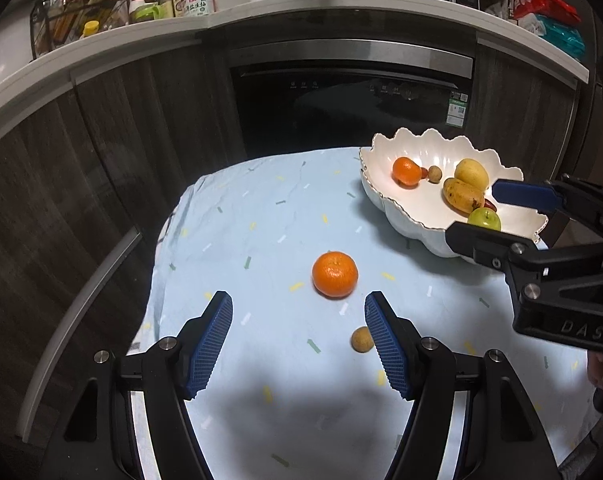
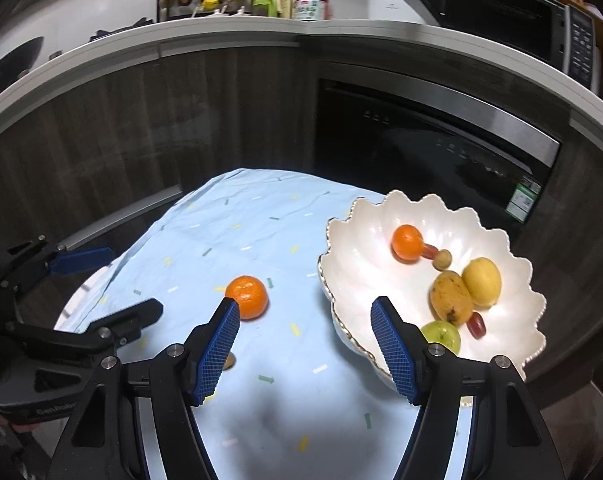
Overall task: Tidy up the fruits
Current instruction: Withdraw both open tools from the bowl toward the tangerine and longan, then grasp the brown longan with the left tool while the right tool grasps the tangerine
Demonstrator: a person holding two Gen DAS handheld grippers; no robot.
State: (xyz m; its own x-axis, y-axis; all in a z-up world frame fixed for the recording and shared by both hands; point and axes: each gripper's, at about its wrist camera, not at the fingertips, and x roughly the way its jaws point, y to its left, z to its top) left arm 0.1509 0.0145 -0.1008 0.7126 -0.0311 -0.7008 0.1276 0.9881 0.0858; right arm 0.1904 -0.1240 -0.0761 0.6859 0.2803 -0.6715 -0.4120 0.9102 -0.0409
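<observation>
Hazard: the loose orange (image 1: 335, 274) at frame centre is round and may roll across the cloth-covered tabletop (image 1: 261, 208) if one pad strikes it before the other. The small brown fruit (image 1: 361, 340) just beside the left claw's right pad may be knocked aside.

Left claw (image 1: 299, 340): jaws apart, wide enough for the orange, holding nothing, touching nothing.

Right claw (image 2: 305, 344): jaws apart, empty, over the bowl (image 2: 361, 216) rim at lower right. The bowl already holds several fruits.

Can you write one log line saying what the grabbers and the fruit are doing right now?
left gripper: open, empty, near loose orange | right gripper: open, empty, at bowl | small brown fruit: on cloth
</observation>
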